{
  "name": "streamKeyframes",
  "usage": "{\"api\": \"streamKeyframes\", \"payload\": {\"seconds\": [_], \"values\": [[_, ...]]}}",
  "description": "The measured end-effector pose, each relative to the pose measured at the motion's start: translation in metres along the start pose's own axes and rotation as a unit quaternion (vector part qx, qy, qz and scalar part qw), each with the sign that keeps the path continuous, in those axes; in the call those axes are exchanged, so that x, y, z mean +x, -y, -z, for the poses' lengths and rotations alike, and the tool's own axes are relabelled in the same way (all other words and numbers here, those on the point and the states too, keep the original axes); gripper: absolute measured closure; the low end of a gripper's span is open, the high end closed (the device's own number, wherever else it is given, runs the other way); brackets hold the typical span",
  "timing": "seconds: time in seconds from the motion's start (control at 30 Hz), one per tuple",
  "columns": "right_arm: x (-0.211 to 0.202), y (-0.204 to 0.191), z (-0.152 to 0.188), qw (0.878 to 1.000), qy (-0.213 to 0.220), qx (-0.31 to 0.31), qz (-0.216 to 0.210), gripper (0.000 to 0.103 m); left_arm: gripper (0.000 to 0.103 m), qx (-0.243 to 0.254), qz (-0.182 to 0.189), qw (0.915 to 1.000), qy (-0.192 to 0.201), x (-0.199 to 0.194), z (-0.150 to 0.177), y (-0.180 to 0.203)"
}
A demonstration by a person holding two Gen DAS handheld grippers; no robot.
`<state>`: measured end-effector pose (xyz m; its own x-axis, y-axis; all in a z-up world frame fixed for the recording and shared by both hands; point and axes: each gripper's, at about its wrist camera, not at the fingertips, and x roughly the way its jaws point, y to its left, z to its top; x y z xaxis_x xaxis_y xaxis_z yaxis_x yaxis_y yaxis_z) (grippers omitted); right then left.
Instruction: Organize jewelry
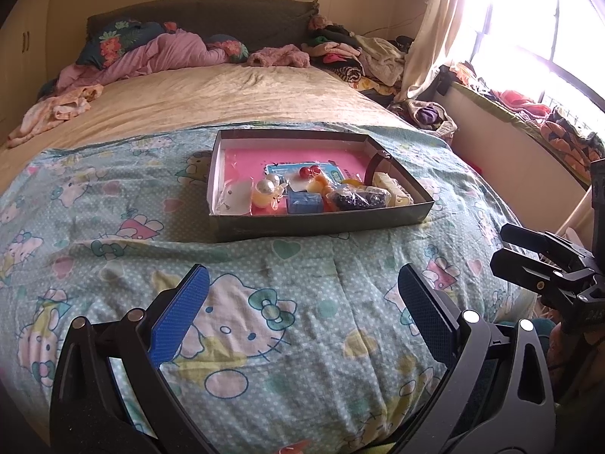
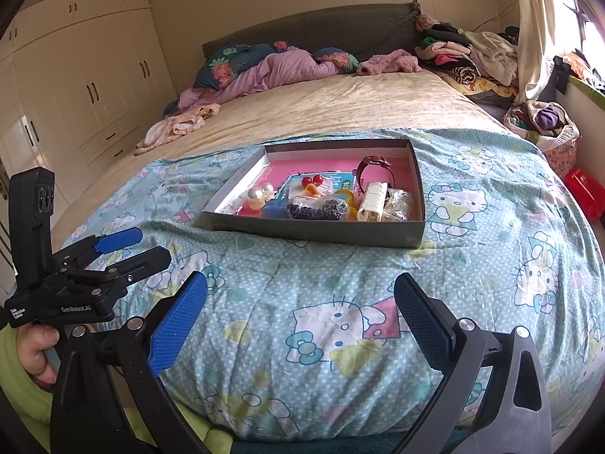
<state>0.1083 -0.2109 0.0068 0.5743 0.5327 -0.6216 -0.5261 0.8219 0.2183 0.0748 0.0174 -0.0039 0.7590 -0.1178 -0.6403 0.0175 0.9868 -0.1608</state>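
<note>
A shallow grey box (image 1: 321, 223) (image 2: 314, 232) with a pink lining sits on the Hello Kitty blanket (image 1: 264, 302) (image 2: 340, 302). Inside lie pearl earrings (image 1: 268, 183) (image 2: 261, 193), red beads (image 1: 310, 171) (image 2: 312, 180), a dark red watch (image 1: 374, 162) (image 2: 372, 164), a cream clip (image 1: 391, 189) (image 2: 372, 196), a bag of dark beads (image 1: 357, 196) (image 2: 315, 208) and a small blue box (image 1: 304, 202) (image 2: 274, 206). My left gripper (image 1: 302, 276) (image 2: 151, 245) is open and empty, short of the box. My right gripper (image 2: 300, 283) (image 1: 499, 246) is likewise open and empty, beside the left one.
A person's hand (image 2: 34, 348) holds the left gripper. Pillows and a pink quilt (image 1: 159, 53) lie at the headboard. Clothes are piled (image 2: 465, 56) at the far right. Wardrobe doors (image 2: 87, 87) line the left wall. A basket (image 2: 548, 125) and a red object (image 2: 584, 189) stand beside the bed.
</note>
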Motion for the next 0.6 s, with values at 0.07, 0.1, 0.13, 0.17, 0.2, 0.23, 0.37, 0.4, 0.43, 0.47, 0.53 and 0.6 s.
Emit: {"api": "streamKeyframes", "payload": {"seconds": [0.07,0.1,0.13,0.17,0.2,0.23,0.37,0.4,0.43,0.47,0.53,0.6], "values": [[-0.0005,0.0008,-0.0001,1.0,0.0,0.0,0.0,0.005,0.01,0.001,0.001,1.0,0.001,-0.0008,0.0,-0.0003],[-0.0005,0.0008,-0.0002,1.0,0.0,-0.001,0.001,0.005,0.01,0.001,0.003,1.0,-0.001,-0.0005,-0.0002,-0.0007],[-0.0004,0.0012,-0.0002,1.0,0.0,-0.001,0.001,0.005,0.01,0.001,0.002,1.0,-0.001,-0.0008,0.0002,-0.0006],[-0.0001,0.0006,0.0001,1.0,0.0,0.0,0.0,0.005,0.01,0.002,0.002,1.0,0.0,-0.0001,0.0005,0.0003],[-0.0004,0.0011,0.0,1.0,0.0,0.0,0.0,0.005,0.01,0.003,0.002,1.0,-0.001,0.0004,0.0009,0.0014],[-0.0001,0.0004,0.0,1.0,0.0,0.0,0.0,0.005,0.01,0.003,0.002,1.0,-0.001,0.0003,0.0008,0.0011],[-0.0004,0.0007,0.0,1.0,0.0,0.0,0.001,0.005,0.01,0.005,0.0,1.0,-0.003,0.0008,0.0011,0.0013],[-0.0004,0.0009,-0.0001,1.0,0.0,0.0,0.001,0.005,0.01,0.005,0.001,1.0,-0.003,0.0008,0.0011,0.0013],[-0.0004,0.0011,-0.0002,1.0,0.0,0.0,0.001,0.005,0.01,0.006,0.0,1.0,-0.002,0.001,0.0013,0.0023],[-0.0002,0.0008,-0.0001,1.0,0.0,0.0,0.0,0.005,0.01,0.007,-0.002,1.0,-0.003,0.0014,0.0013,0.0026],[0.0,0.0002,0.0,1.0,0.0,0.0,0.0,0.005,0.01,0.006,0.0,1.0,-0.004,0.0013,0.0019,0.0027],[0.0,0.0002,0.0001,1.0,-0.001,0.0,0.001,0.005,0.01,0.004,0.004,1.0,-0.005,0.0013,0.0021,0.0021]]}}
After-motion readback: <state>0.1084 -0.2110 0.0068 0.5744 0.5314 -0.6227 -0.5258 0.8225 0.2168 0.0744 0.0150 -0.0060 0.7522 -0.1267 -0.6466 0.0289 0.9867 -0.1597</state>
